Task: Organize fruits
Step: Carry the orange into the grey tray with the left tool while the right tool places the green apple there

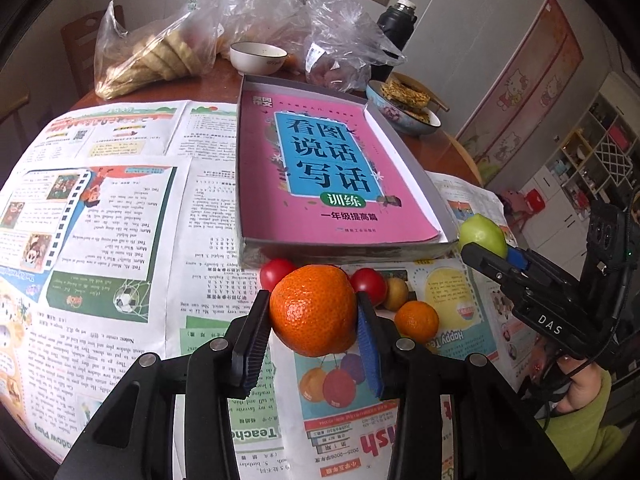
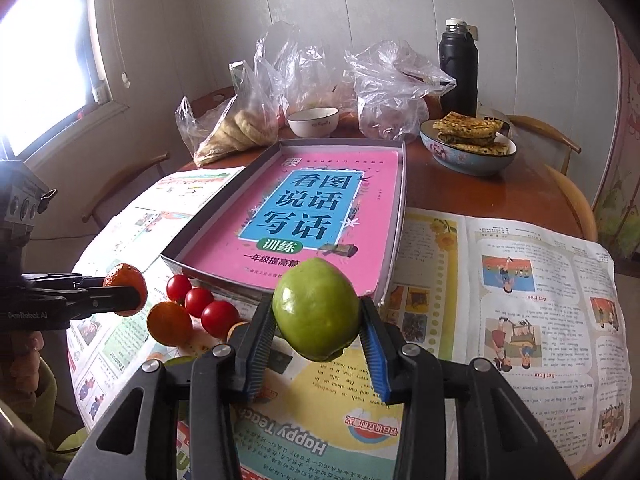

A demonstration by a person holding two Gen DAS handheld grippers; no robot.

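So both grippers hold fruit above the desk
left gripper jaws clamp a dimpled orange mandarin; right gripper jaws clamp a glossy green fruit; newspaper reads "Happy"

Your left wrist camera looks low and close along its fingers toward the pink book; your right one faces it likewise from farther right. Both share the newspaper-covered table.
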